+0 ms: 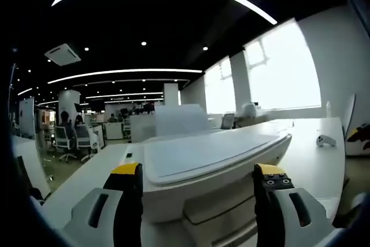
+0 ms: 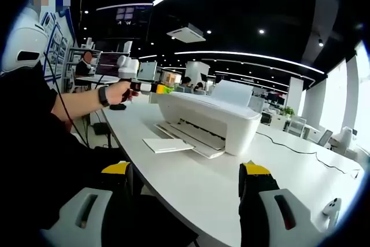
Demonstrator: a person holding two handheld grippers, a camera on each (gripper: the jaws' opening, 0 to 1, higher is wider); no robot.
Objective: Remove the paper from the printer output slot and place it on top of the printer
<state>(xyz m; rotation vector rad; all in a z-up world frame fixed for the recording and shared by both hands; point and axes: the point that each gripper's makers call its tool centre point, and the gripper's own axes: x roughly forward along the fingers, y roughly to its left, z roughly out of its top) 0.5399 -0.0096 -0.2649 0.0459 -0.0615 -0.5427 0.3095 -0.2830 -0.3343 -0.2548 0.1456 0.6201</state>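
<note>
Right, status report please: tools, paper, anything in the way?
Left tool open, facing printer. Right tool open, held back. Paper lies at output tray, untouched. Nothing blocking.

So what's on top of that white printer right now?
The printer has a flat lid with nothing lying on it. A white sheet stands upright in the rear feed. The paper rests down at the front output tray. Inside the printer is hidden.
</note>
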